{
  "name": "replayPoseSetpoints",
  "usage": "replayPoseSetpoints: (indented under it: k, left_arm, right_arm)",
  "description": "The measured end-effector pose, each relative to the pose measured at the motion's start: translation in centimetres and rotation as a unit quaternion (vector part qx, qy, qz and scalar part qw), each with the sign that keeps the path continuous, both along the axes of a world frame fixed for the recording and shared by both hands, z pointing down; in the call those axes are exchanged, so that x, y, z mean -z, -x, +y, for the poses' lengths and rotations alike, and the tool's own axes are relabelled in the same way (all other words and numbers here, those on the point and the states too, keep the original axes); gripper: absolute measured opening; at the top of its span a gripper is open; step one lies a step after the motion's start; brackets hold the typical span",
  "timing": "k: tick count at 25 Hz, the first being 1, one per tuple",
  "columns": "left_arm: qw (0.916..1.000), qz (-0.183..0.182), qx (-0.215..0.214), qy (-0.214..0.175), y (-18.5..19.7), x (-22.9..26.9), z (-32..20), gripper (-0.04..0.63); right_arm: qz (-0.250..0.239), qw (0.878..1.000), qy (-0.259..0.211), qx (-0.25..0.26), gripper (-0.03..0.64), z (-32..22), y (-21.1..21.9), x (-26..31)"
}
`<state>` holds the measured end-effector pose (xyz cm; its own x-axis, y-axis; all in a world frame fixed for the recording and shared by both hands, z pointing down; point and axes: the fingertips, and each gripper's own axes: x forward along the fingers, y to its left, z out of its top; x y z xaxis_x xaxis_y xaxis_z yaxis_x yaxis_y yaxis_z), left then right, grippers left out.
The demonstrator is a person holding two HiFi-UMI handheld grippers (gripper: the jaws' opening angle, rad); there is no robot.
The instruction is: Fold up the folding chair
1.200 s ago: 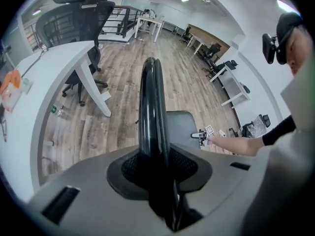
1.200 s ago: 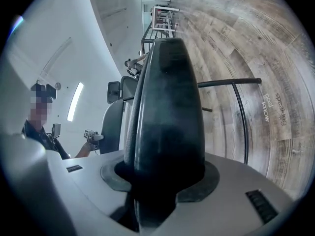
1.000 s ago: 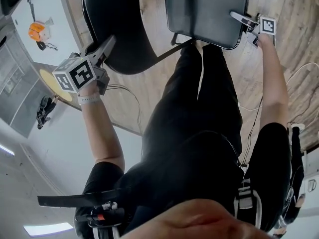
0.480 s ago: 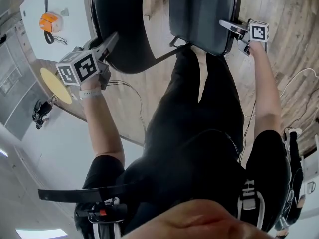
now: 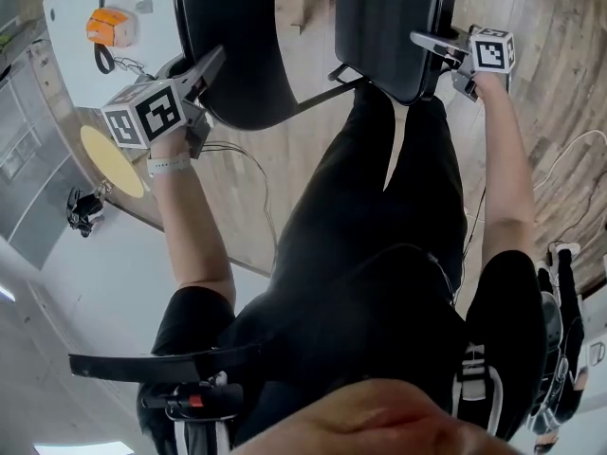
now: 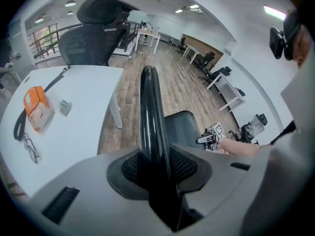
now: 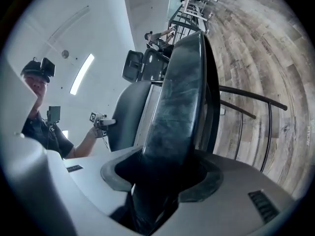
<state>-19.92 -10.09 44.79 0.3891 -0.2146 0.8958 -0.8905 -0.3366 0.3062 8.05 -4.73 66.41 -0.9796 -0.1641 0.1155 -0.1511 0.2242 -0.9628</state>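
**Folding stroke in hand: folding chair [image 5: 313,55] held at backrest and seat, in front of the person's legs, over the wooden floor [image 5: 531,27].**

The left hand-held gripper [image 5: 207,70] is clamped on the thin rim of the backrest [image 5: 237,45]. To its right, the seat [image 5: 389,17] stands tipped up near the backrest, and its padded edge fills the jaws of the right hand-held gripper [image 5: 429,44]. These jaws have just been opening slightly but bear on the edge. The two panels appear not yet closed together. The next move calls for swinging the seat flat against the backrest, with both grips kept firm as the frame tube [image 5: 318,96] pivots.
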Motion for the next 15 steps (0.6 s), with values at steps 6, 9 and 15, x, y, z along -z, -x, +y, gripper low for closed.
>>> replayPoseSetpoints:
  k: [6, 9, 15]
  left_arm:
    - [0.9999, 0.014, -0.001, 0.002, 0.7, -0.7, 0.1, 0.101]
    - [0.9998, 0.018, -0.005, -0.002, 0.2, -0.2, 0.0, 0.1]
    - [0.9998, 0.02, -0.002, -0.006, 0.7, -0.1, -0.2, 0.097]
  right_arm:
    - [-0.014, 1.0, 0.0, -0.004, 0.207, 0.0, 1.5, 0.6]
    - [-0.028, 1.0, -0.001, 0.005, 0.219, 0.1, 2.3, 1.4]
    - [-0.058, 0.998, -0.001, 0.007, 0.246, 0.0, 4.6, 2.4]
